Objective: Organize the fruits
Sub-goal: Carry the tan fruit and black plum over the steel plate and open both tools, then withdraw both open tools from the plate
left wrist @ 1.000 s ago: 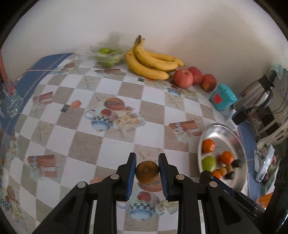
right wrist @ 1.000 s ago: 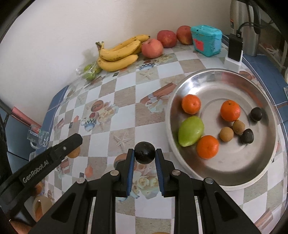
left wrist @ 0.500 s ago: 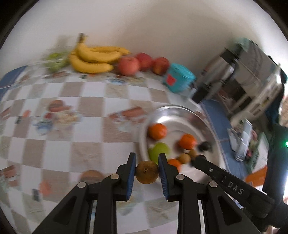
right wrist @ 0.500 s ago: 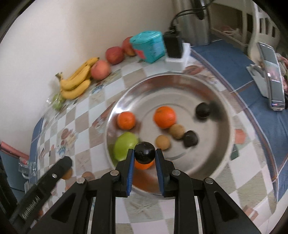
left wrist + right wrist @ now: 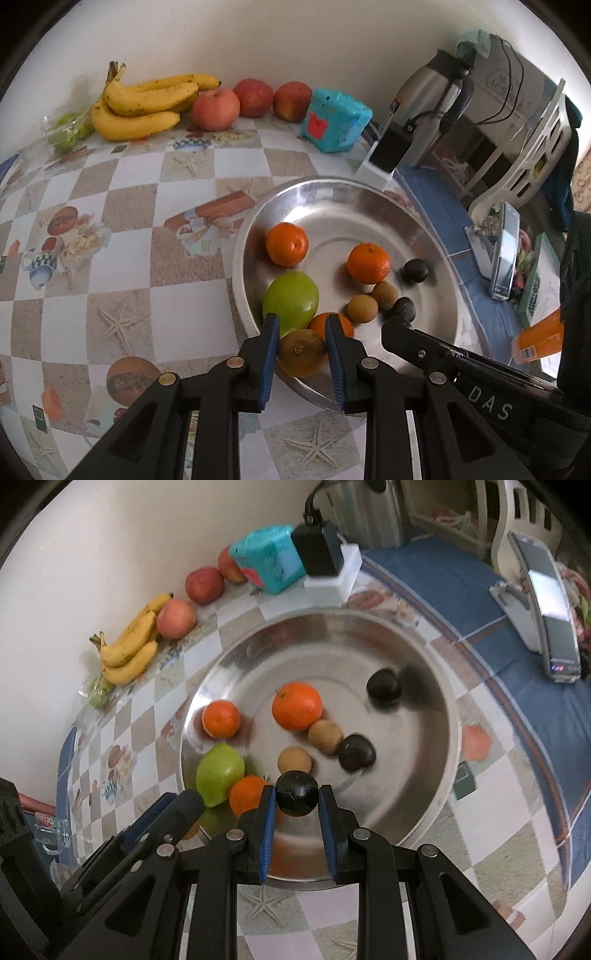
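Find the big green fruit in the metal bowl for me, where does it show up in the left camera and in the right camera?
Left wrist view: the green fruit lies low in the metal bowl, just above the left tool.
Right wrist view: the green fruit sits at the bowl's lower left edge, left of the right tool.
Shared landmark: the teal box by the wall.

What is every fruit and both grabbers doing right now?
left gripper: shut on brown fruit, at tray rim
right gripper: shut on dark fruit, above tray
metal tray: holds eight loose fruits
bananas: lying by wall
apples: resting by wall
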Action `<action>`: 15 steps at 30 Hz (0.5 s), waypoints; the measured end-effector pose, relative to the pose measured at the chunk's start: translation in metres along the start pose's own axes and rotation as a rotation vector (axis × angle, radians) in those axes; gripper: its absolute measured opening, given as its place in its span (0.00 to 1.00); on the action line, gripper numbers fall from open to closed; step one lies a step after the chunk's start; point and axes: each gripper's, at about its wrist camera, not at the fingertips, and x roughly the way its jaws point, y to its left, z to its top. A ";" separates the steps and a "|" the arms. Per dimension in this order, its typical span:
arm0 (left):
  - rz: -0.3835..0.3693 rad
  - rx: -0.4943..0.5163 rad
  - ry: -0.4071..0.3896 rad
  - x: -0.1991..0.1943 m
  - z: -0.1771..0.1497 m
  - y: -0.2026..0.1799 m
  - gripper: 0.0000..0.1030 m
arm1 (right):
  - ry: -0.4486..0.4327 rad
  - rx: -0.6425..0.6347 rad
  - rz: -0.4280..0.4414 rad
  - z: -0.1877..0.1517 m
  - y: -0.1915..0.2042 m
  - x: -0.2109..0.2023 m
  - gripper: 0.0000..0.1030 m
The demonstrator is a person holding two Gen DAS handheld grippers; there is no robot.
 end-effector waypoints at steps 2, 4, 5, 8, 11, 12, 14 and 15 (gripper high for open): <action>0.006 -0.002 0.007 0.002 -0.001 0.001 0.27 | 0.007 -0.003 -0.010 -0.001 0.000 0.002 0.24; 0.003 -0.011 0.012 0.004 -0.002 0.002 0.27 | 0.011 -0.001 -0.010 -0.001 0.000 0.004 0.24; -0.001 -0.013 0.012 0.004 -0.002 0.003 0.27 | 0.012 0.000 -0.010 -0.001 0.000 0.004 0.24; -0.006 -0.021 0.006 0.002 -0.001 0.004 0.28 | 0.018 0.012 -0.009 -0.001 -0.001 0.005 0.26; -0.019 -0.042 0.007 0.001 -0.001 0.009 0.35 | 0.021 0.023 -0.015 -0.001 -0.004 0.005 0.31; -0.024 -0.047 0.006 0.000 -0.001 0.010 0.36 | 0.020 0.026 -0.014 -0.002 -0.004 0.004 0.31; -0.032 -0.055 0.002 -0.003 -0.002 0.013 0.36 | 0.013 0.031 -0.010 -0.002 -0.005 0.001 0.31; -0.037 -0.063 -0.003 -0.006 -0.002 0.015 0.36 | 0.010 0.029 -0.008 -0.002 -0.005 -0.001 0.31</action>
